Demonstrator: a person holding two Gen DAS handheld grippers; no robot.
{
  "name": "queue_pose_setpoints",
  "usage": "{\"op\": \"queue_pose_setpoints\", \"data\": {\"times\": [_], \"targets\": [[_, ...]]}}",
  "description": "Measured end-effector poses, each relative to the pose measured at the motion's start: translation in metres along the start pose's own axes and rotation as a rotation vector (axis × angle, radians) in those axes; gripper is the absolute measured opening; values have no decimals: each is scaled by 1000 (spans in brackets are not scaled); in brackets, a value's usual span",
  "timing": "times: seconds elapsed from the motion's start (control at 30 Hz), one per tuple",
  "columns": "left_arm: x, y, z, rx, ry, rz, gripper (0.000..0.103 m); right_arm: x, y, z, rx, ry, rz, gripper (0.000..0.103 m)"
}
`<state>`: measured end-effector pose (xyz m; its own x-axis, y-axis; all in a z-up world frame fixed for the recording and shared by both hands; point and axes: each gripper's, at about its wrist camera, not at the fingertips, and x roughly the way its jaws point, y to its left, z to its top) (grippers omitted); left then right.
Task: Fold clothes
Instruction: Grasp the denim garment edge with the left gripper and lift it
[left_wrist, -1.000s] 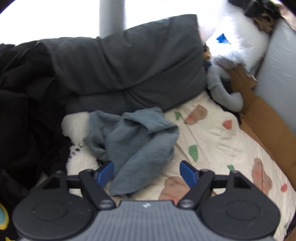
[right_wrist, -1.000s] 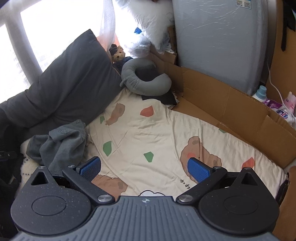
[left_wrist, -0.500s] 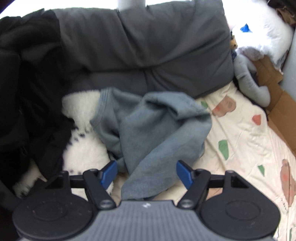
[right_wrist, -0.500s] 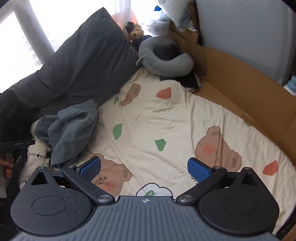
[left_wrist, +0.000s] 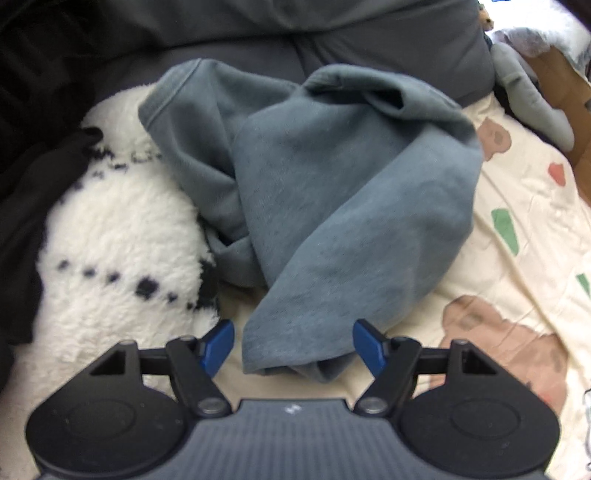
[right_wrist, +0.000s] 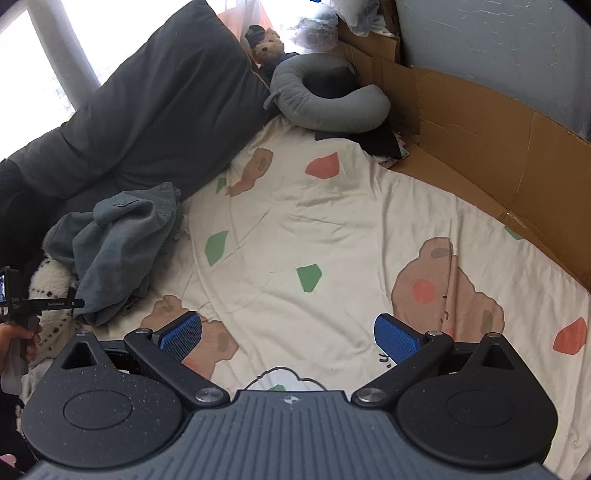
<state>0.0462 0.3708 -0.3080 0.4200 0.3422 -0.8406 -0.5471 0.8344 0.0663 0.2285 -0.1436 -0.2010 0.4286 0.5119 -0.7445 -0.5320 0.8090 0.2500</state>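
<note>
A crumpled grey-blue garment (left_wrist: 325, 192) lies in a heap on the cream patterned bedsheet (left_wrist: 532, 236), partly over a white fluffy blanket (left_wrist: 118, 236). My left gripper (left_wrist: 293, 345) is open, its blue fingertips on either side of the garment's lowest corner, which reaches in between them. In the right wrist view the same garment (right_wrist: 114, 243) sits at the left, and the left gripper (right_wrist: 55, 303) shows there beside it, held by a hand. My right gripper (right_wrist: 290, 336) is open over bare sheet (right_wrist: 332, 236), well right of the garment, holding nothing.
A large dark grey cushion (right_wrist: 155, 110) lies behind the garment. A grey neck pillow (right_wrist: 332, 107) and a teddy bear (right_wrist: 267, 46) sit at the bed's far end. Cardboard panels (right_wrist: 498, 147) line the right side. Black clothing (left_wrist: 33, 147) lies at the left.
My left gripper has moved forward and down onto the garment, which now fills its view with a corner between the fingers. The right gripper has shifted slightly closer over the sheet. Both stayed open.
</note>
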Motion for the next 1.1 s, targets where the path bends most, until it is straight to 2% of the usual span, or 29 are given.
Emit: {"op": "queue_pose_setpoints", "data": {"times": [0.2,0.23,0.27,0.33,0.4,0.43,0.57,0.67,0.87,0.93,1.1], "targets": [[14,0,-7,-6,-5,-21,73,23,-6,-15,-26,-6,-20,103],[15,-1,-8,5,-11,-13,70,26,-5,-18,-29,-4,-15,103],[15,-2,-9,12,-20,-4,64,31,-4,-21,-32,0,-8,103],[13,-1,-11,-2,-31,5,39,39,-1,-28,-39,9,5,103],[8,-1,-9,-26,-37,-41,20,48,4,-36,-48,27,1,103],[4,-4,-7,-20,-47,-47,18,53,7,-40,-52,36,-2,103],[-17,-16,-4,-26,-85,-64,13,64,19,-53,-97,56,18,103],[-36,-26,6,-35,-119,-107,12,65,21,-57,-97,58,25,103],[-62,-46,27,-8,-157,-224,12,63,17,-58,-70,46,29,103],[-57,-57,37,3,-160,-272,11,62,16,-57,-63,42,35,103],[-70,-84,40,19,-163,-386,11,63,14,-57,-42,46,51,103]]}}
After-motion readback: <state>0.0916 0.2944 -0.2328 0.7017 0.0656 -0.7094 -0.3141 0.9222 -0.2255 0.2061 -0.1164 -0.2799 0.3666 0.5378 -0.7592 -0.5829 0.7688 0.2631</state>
